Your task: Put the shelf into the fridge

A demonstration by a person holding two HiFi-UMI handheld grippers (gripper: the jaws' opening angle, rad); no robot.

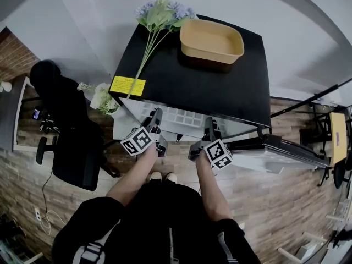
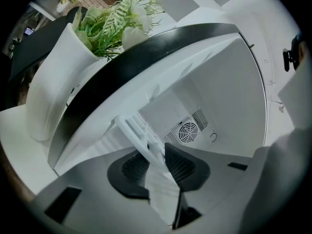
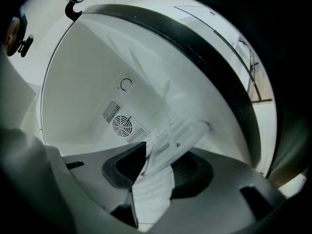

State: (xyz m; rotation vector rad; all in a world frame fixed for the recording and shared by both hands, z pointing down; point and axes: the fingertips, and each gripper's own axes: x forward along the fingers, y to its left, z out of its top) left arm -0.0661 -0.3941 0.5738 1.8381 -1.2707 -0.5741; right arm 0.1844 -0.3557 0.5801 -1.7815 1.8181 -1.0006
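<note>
Between the left gripper (image 2: 156, 162) jaws: white shelf (image 2: 139, 133) edge, clamped. Right gripper (image 3: 158, 167) jaws clamp the shelf's other edge. Shelf reaches ahead of both jaws into the open fridge (image 1: 209, 81), with the fan (image 2: 188, 130) on the back wall beyond. Past the jaws, on the fridge top: tray (image 1: 212, 40), flowers (image 1: 159, 15).

At the bottom centre of the frame, the left gripper (image 2: 157, 156) has its two dark pads (image 2: 184, 165) closed on the edge of a white slatted shelf (image 2: 137, 130), which runs up and left from them. Beyond it, across the middle and right, opens the white inside of the fridge (image 2: 229, 82), with a round fan grille (image 2: 188, 130) on its back wall. A black band (image 2: 146, 57) curves along the fridge's top edge. In the upper left, a white vase (image 2: 48, 91) holds green leaves (image 2: 117, 18).
</note>
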